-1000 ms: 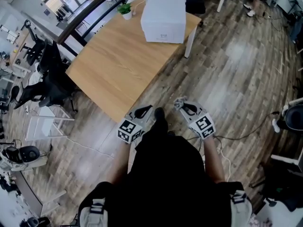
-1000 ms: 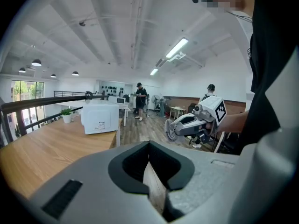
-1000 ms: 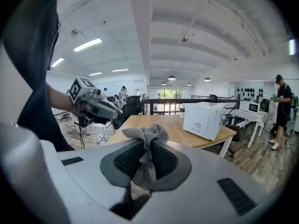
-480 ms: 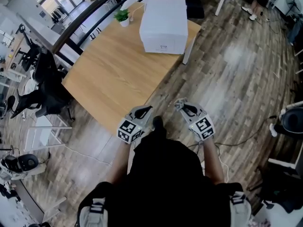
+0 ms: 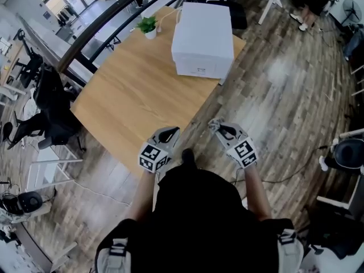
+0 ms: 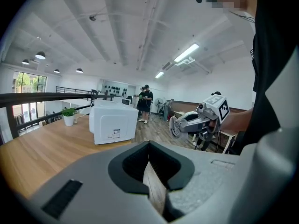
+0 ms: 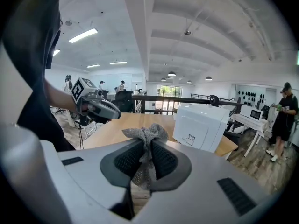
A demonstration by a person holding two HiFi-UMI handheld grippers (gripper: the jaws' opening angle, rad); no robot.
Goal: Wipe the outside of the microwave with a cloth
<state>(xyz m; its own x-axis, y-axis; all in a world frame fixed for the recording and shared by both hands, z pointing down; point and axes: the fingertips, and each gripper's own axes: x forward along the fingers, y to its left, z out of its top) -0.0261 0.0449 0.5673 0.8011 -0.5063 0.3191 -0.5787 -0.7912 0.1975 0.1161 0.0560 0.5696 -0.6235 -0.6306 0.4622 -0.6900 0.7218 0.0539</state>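
The white microwave stands at the far end of a wooden table; it also shows in the left gripper view and the right gripper view. My right gripper is shut on a grey knitted cloth, which bunches up above the pads. My left gripper is shut with nothing in it. In the head view both are held in front of the person's body, the left gripper over the table's near corner and the right gripper over the floor, well short of the microwave.
A small potted plant sits on the table left of the microwave. Black office chairs stand left of the table, and a dark railing runs behind it. People stand in the background. Cables lie on the wood floor.
The view has moved toward the table: the microwave and table sit lower and nearer in the head view. Both grippers stay held the same way in front of the body.
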